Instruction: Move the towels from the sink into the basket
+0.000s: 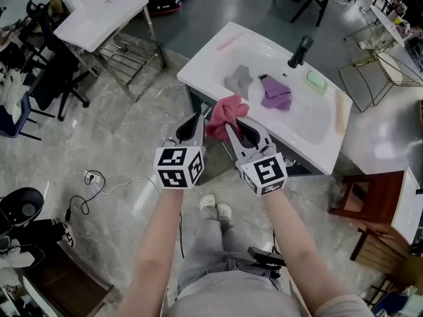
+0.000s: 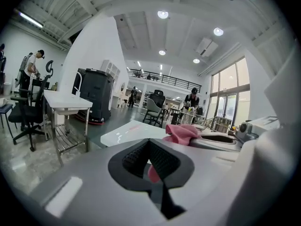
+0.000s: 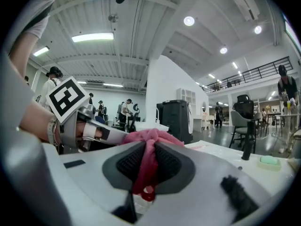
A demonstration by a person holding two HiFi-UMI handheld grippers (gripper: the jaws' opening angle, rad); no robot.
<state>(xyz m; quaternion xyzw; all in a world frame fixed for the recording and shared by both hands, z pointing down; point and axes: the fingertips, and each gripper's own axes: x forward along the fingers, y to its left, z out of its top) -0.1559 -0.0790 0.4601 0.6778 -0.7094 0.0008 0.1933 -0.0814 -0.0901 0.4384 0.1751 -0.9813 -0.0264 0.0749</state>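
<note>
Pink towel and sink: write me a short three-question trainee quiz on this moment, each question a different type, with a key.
1. True or false: the pink towel lies flat in the sink.
2. How many towels lie in the basin? A) one B) two C) four
3. Name the dark fixture standing at the sink's far rim.

Key
1. False: the right gripper is shut on it and holds it up by the sink's near edge.
2. B: a grey towel and a purple towel.
3. The faucet.
</note>
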